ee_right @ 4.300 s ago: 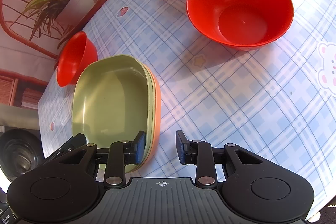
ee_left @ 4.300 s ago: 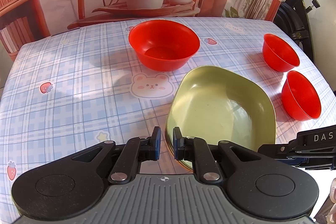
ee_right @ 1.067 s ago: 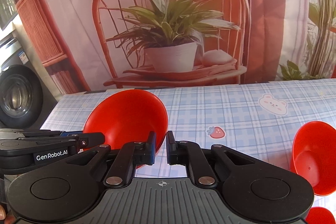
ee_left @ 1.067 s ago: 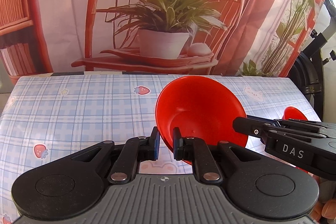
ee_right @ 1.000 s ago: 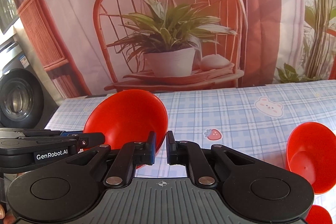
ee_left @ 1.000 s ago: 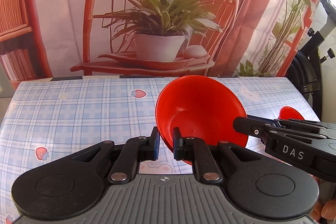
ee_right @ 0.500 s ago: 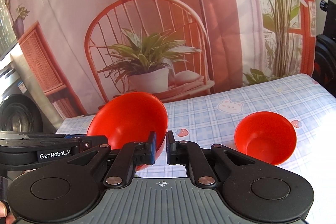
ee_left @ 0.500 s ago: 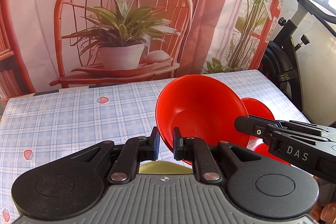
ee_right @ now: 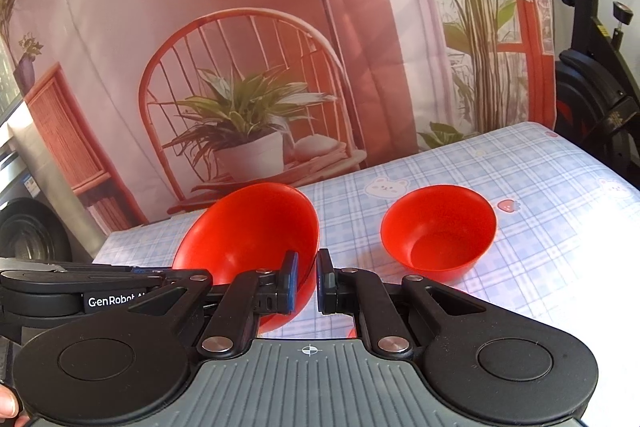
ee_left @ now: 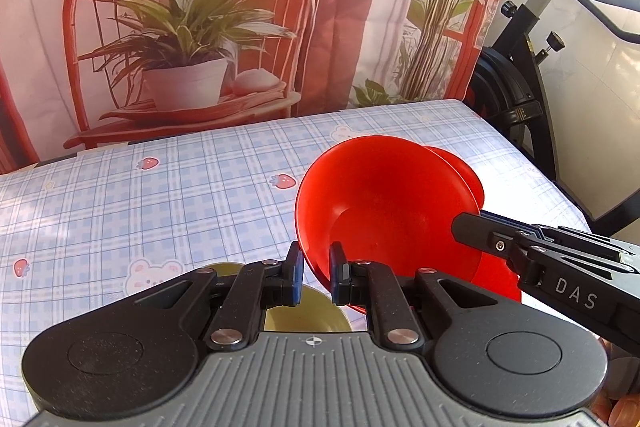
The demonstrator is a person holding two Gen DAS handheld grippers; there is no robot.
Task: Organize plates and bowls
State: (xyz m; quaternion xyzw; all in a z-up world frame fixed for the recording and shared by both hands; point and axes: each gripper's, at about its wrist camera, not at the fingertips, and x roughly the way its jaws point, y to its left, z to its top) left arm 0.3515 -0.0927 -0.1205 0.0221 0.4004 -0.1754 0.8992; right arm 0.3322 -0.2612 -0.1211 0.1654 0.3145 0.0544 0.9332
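Both your claws pinch one large bowl (ee_left: 384, 203) by opposite rims: left claw (ee_left: 316, 273) and right claw (ee_right: 308, 281), held tilted above the surface (ee_right: 540, 227). A small bowl (ee_right: 438, 231) sits just beyond, nearer your right claw, toward the far right corner.

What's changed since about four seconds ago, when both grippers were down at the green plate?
Both grippers left the green oval plate and now pinch opposite rims of the large red plastic bowl, lifted off the checked tablecloth and swung right toward a smaller red bowl. Left gripper, right gripper. The plate and smaller bowl stayed on the table.
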